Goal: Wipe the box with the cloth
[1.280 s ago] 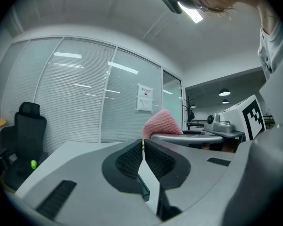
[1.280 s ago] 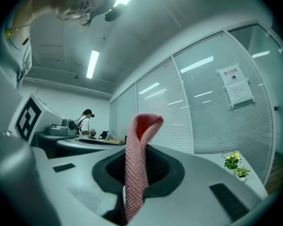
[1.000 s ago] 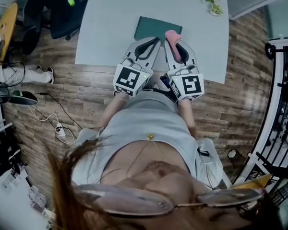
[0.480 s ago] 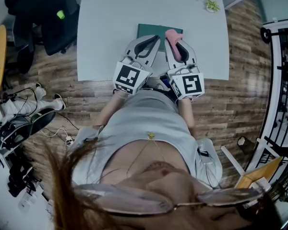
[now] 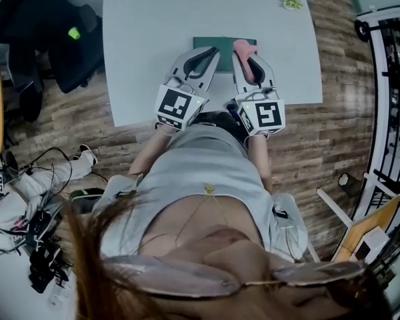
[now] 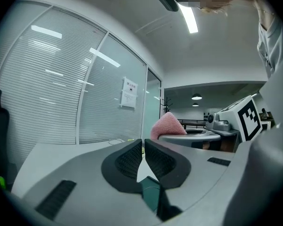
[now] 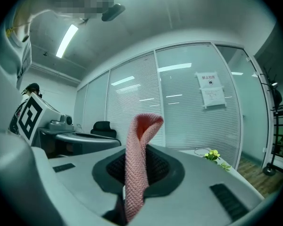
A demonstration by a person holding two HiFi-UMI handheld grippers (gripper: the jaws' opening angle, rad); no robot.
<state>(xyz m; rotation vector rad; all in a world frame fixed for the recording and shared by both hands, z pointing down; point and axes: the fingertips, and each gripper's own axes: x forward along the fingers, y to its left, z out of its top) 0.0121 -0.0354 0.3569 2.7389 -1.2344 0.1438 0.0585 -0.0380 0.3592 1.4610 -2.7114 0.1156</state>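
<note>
Cloth [image 7: 136, 159], pink, pinched upright in right gripper [image 5: 247, 53], over box [image 5: 225, 43] right end. Box green, flat on table [image 5: 153, 19]. Left gripper [image 5: 211, 51] jaws together, empty, at box's near edge.

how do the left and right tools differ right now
The left tool is shut on nothing; the right tool is shut on the pink cloth, which sticks up between its jaws. The left tool's tip is at the green box's near edge; the right tool's is by its right end. Both point forward over the table.
</note>
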